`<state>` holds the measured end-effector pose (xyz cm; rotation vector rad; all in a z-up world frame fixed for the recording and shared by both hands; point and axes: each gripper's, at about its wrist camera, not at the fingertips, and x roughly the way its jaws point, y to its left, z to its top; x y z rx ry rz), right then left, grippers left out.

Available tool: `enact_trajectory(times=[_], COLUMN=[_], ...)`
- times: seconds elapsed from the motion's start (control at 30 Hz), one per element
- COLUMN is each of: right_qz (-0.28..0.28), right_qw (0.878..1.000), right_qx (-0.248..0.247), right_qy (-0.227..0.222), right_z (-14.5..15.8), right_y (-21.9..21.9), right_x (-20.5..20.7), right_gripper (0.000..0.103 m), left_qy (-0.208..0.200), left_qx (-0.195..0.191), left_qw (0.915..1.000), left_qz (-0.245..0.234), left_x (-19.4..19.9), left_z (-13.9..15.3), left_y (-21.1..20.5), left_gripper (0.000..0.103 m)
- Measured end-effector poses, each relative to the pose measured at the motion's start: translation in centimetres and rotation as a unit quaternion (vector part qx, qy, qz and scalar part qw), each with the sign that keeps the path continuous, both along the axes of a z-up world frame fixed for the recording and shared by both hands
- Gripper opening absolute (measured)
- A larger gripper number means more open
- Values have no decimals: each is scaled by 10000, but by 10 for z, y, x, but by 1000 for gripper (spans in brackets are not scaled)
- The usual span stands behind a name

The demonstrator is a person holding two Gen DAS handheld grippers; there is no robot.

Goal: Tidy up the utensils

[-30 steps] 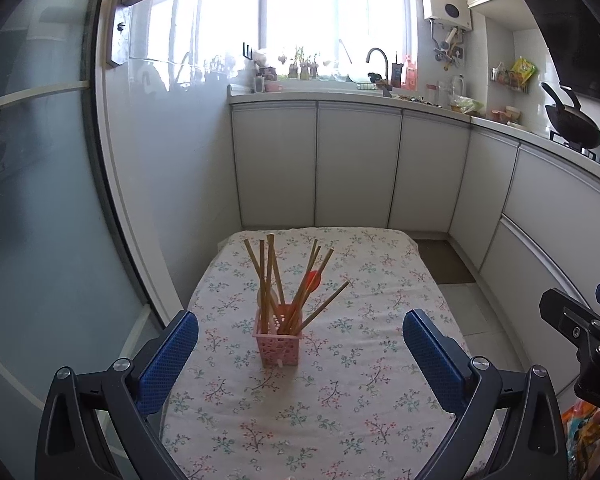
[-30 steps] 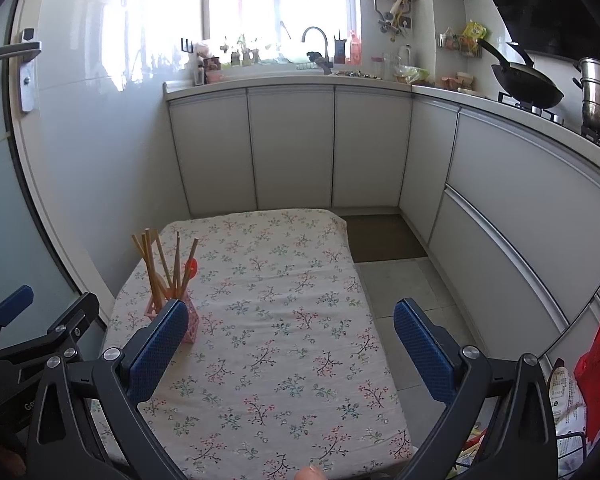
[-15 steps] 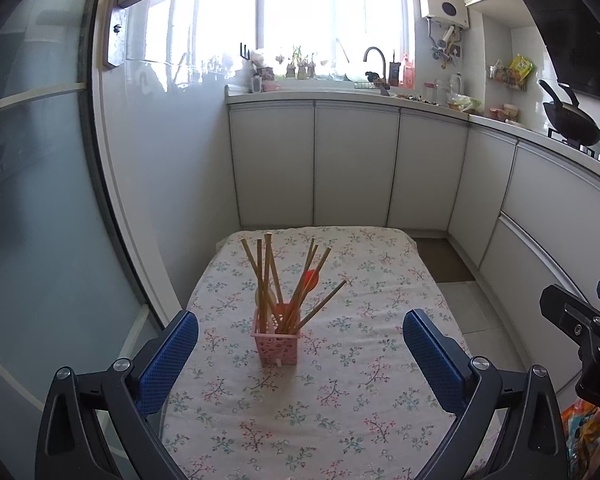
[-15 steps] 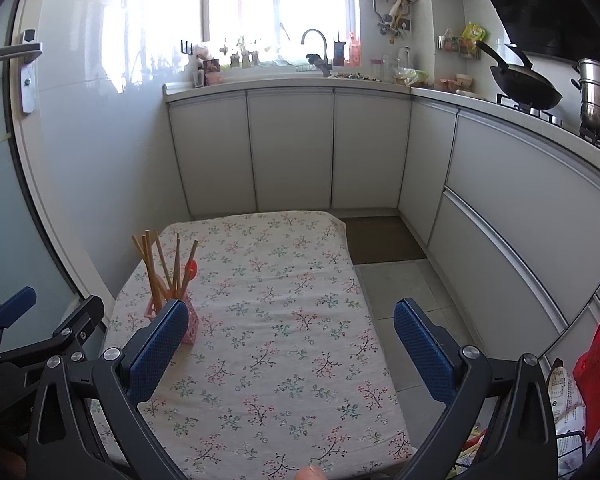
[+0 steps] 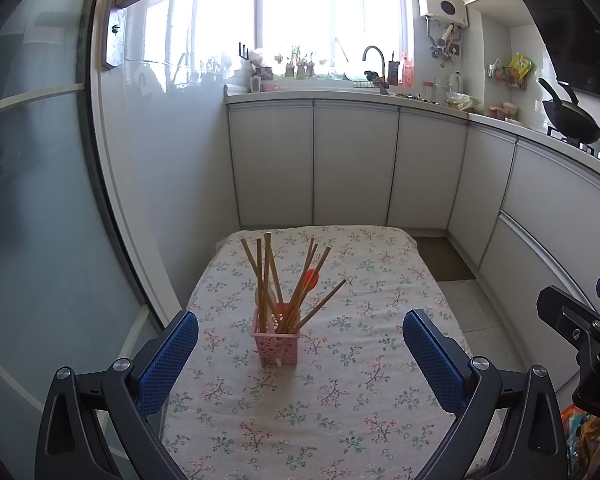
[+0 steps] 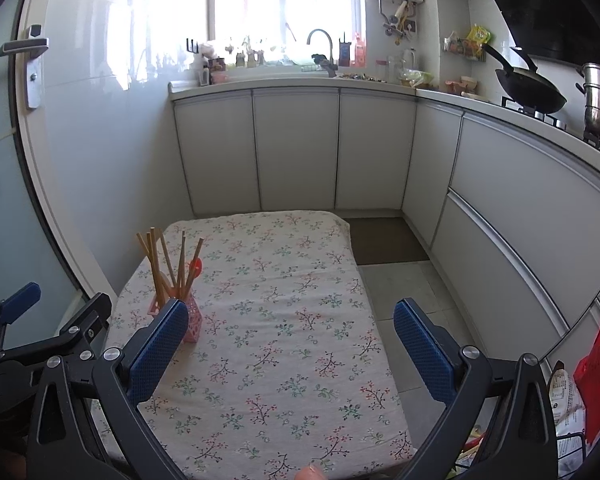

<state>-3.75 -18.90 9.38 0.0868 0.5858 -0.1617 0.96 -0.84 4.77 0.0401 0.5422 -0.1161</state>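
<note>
Kitchen cabinets wrap the far and right sides; the table with its floral cloth fills the middle, nothing else on it but the holder; the glass door is at left. The left gripper is held level above the near edge of the table, tongs wide apart, gripping nothing; the right gripper sits just beside it at the same height, likewise spread and empty. The pink utensil holder stands upright on the cloth, centred between the left tongs but well ahead of them; in the right view it is partly hidden behind the left blue pad. Wooden chopsticks fan out of it, 1 leaning far right; a red spoon is among them. Clear path to the holder.
</note>
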Motion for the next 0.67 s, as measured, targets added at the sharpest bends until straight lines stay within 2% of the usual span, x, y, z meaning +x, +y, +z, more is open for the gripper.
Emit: enact_trajectory(times=[0.67], right_qz=[16], right_qw=[10000], right_qx=[-15], right_qy=[-4], right_z=[0], right_y=[0], right_x=[-1], right_gripper=[103], left_qy=[99], left_qx=[-20], left_qw=[9999], left_qz=[-49], left_x=[9], left_z=[-4], left_y=[9], left_gripper=[103])
